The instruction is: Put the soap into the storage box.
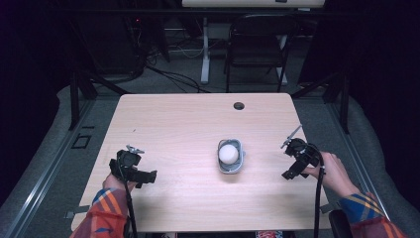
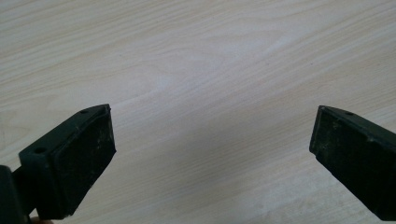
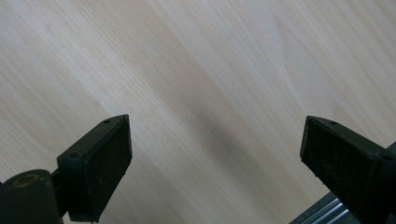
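Note:
A white ball rests in a small grey holder near the middle of the light wooden table. My left gripper is held low over the table's front left, well to the left of the holder. It is open, with bare wood between its black pads. My right gripper is near the right edge, to the right of the holder. It too is open, with only table grain between its pads.
A round cable hole sits near the table's far edge. Beyond the table stand a dark chair and a white desk leg, with cables on the floor. The right gripper's cable trails toward the front edge.

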Tool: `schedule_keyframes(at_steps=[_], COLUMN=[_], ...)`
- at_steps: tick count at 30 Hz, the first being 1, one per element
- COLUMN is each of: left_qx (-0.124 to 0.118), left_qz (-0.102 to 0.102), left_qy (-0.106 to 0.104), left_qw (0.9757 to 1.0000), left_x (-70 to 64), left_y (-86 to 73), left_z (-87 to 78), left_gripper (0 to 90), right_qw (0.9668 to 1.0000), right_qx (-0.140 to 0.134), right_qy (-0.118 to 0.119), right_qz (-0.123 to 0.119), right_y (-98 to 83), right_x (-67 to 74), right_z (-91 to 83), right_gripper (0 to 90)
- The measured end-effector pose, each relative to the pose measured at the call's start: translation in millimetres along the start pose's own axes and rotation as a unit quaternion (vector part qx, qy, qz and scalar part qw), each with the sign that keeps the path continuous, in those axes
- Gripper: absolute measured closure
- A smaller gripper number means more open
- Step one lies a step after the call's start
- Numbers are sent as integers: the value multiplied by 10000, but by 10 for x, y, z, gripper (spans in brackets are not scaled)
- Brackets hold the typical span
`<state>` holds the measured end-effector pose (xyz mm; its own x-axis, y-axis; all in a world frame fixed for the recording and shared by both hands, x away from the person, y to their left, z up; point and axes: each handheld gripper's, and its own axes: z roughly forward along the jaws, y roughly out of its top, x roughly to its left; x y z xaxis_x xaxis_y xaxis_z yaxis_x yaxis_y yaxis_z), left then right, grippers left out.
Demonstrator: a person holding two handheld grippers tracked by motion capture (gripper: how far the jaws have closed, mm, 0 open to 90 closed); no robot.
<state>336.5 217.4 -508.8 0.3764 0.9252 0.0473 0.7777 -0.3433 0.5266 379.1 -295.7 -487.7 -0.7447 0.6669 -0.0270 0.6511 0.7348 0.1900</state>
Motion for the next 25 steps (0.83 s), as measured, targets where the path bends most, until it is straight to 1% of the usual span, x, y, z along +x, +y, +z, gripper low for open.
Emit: schedule_keyframes(at_steps=[2,3,4,5,6,7,9,10,11,12,13,14,15,17,18,19,20,21,23,24,25], left_qx=[11,14,14,16,19,20,14,15,13,12,19,15,17,14,16,15,11,10,5,3,5], left_qz=[7,10,8,14,13,10,26,27,17,3,8,12,10,7,7,31,41,33,35,39,20], left_qy=[-4,-5,-2,-1,0,0,-9,-11,-17,-28,-33,-38,-45,-56,-61,-52,-54,-63,-51,-55,-71], left_qw=[10000,10000,10000,10000,10000,10000,10000,10000,10000,10000,10000,10000,10000,10000,10000,10000,10000,10000,10000,10000,10000], left_x=[-1,-3,-3,-3,-2,-2,-2,-2,-3,-4,-4,-4,-4,-5,-6,-5,-6,-10,-8,-6,-9], left_y=[0,1,1,1,1,2,2,2,1,1,1,1,1,1,1,3,4,3,4,6,7], left_z=[1,0,1,1,1,1,4,5,6,8,8,8,8,7,7,4,3,3,2,6,10], left_gripper=[2,2,2,2,2,2,2,2,2,2,2,2,2,2,2,2,2,2,1,2,2], right_qw=[10000,9999,9997,9997,9998,9996,9997,9995,9997,9996,9994,9990,9993,9991,9990,9990,9987,9988,9991,9991,9991], right_qx=[29,-1,-114,-84,-8,-85,20,-35,141,230,130,32,179,327,309,204,413,427,326,333,252], right_qy=[5,15,102,72,62,112,77,100,62,-25,-134,-178,-145,-167,-164,-148,-201,-146,-129,-108,-144], right_qz=[37,99,214,221,177,254,219,299,178,153,299,415,298,220,294,373,234,209,250,232,308], right_y=[-59,-89,-136,-151,-163,-189,-219,-242,-237,-243,-264,-284,-290,-305,-324,-339,-325,-324,-333,-335,-347], right_x=[-14,-14,-8,-5,-8,4,12,33,26,30,55,80,69,73,80,86,68,58,63,55,59], right_z=[22,36,70,76,80,114,151,197,196,221,269,316,332,369,399,422,387,384,388,391,408], right_gripper=[87,87,87,87,87,87,87,86,86,86,84,82,78,70,65,61,59,53,51,51,50])
